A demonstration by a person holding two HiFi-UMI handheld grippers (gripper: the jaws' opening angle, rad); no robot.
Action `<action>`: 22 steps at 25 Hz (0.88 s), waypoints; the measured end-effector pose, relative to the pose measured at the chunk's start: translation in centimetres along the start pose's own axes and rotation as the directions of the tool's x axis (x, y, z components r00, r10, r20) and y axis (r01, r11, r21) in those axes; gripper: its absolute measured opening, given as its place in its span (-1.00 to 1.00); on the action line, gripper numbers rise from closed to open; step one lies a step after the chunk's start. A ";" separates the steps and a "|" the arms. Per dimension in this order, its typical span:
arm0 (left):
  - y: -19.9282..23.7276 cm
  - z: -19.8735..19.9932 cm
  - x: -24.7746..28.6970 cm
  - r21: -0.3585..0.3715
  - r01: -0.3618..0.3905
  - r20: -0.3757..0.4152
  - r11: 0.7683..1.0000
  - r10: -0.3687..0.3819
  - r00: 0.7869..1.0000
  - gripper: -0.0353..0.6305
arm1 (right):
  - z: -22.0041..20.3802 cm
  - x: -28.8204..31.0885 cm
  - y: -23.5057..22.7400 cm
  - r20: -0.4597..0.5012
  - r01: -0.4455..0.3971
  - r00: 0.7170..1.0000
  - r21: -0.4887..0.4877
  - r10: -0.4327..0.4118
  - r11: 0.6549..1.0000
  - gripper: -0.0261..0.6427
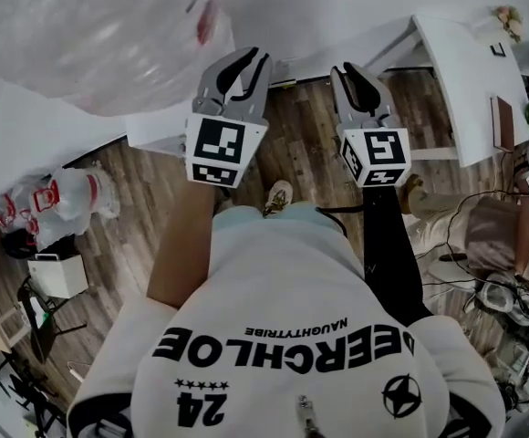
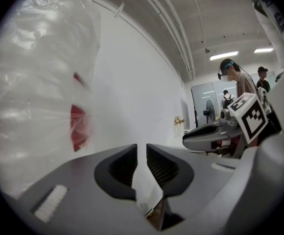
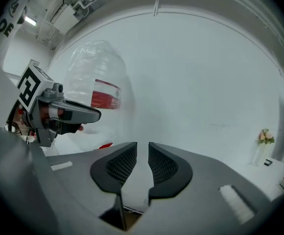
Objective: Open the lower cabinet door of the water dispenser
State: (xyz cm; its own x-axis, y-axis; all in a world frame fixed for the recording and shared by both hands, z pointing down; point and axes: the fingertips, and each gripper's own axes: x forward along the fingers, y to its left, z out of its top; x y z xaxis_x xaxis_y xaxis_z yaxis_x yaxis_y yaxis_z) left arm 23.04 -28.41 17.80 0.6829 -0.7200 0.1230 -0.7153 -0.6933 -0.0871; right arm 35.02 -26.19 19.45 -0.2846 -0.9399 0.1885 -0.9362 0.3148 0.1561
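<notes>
Grey plastic on both tongs, one marker cube on each.

Head view: left tongs (image 1: 246,62) and right tongs (image 1: 356,71) side by side above the wood floor (image 1: 301,135), just right of the plastic-wrapped jug (image 1: 91,35), tips toward the white wall (image 1: 337,7). Each pair a narrow slit apart, nothing between. One jug, two tongs. Below the jug in the picture, a cluster of wrapped bottles (image 1: 68,199) with red labels, too bunched to count.

Left gripper view: ribbed pads (image 2: 125,168) parted by a thin gap, touching nothing. Jug (image 2: 34,97) close on the left, red label blurred. Right tongs (image 2: 187,140) level on the side away from the jug, aimed the same way.

Right gripper view: same thin gap, pads (image 3: 162,164) bare, gripping nothing. Jug (image 3: 95,77) to the left, beyond the left tongs (image 3: 97,115), seemingly upright, long axis vertical, one red label band round it. One small vase of flowers (image 3: 265,138) far right of the jug.

Lower cabinet door of the water dispenser: not to be made out in any view, so neither facing nor long axis to tell.
</notes>
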 end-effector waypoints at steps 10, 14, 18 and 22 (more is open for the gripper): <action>2.9 -0.4 -2.0 0.014 -0.139 -0.015 0.990 0.139 0.990 -0.71 | 0.6 3.1 2.9 0.040 -0.148 0.988 -0.011 0.148 0.989 -0.74; 3.4 -0.2 -3.0 0.015 -0.194 -0.014 0.981 0.195 0.981 -0.71 | 0.6 3.3 4.4 0.045 -0.195 0.980 -0.016 0.196 0.981 -0.74; 2.4 0.3 -3.6 0.019 -0.196 -0.003 0.980 0.196 0.981 -0.71 | 0.1 3.1 5.3 0.031 -0.225 0.974 -0.018 0.226 0.974 -0.74; 0.7 0.0 -3.8 0.021 -0.164 -0.009 0.986 0.164 0.986 -0.71 | -0.5 2.7 5.7 0.021 -0.247 0.969 -0.004 0.247 0.969 -0.74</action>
State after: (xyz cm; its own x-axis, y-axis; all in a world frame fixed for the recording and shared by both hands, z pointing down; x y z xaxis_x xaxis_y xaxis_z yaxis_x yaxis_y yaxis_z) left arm 19.99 -26.16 17.24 0.5552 -0.8236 0.1161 -0.8142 -0.5667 -0.1265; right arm 29.06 -26.88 21.36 -0.5112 -0.8356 0.2011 -0.8361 0.5377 0.1090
